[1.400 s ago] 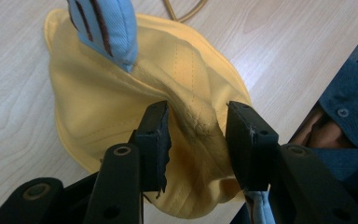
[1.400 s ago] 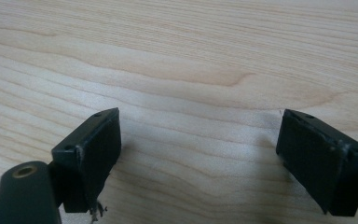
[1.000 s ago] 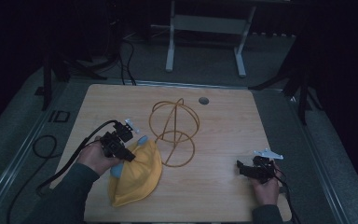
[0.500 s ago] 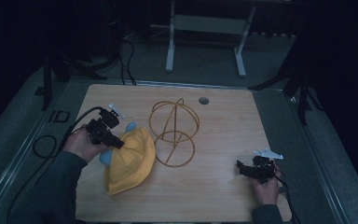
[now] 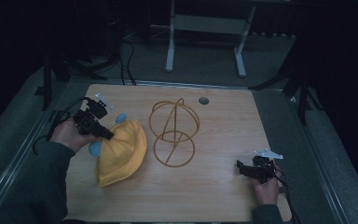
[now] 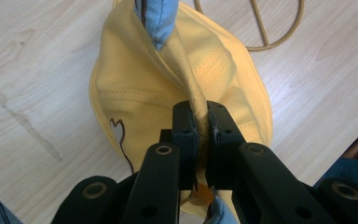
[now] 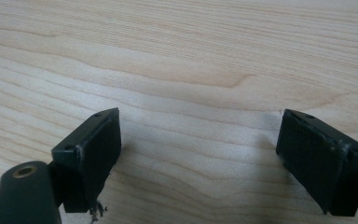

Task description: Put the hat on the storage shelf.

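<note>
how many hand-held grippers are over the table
2. The left hand-held gripper is at the table's left side, clamped on the yellow hat. The right hand-held gripper is near the front right corner, jaws open.

- The right tool looks down along its two black jaws at a pale wooden worktop.
- Its jaws stand wide apart, with bare wood between them and nothing held.
- The jaw at the left of the tool is tilted, its flat inner pad turned towards the gap.
- The jaw at the right of the tool rises from the bottom corner, its edges scuffed pale.
- A round brass-coloured fastener sits on the tool's black body below the left jaw.
- A small frayed scrap hangs under that jaw.
- Wavy grain lines run across the worktop beyond the tool.
</note>
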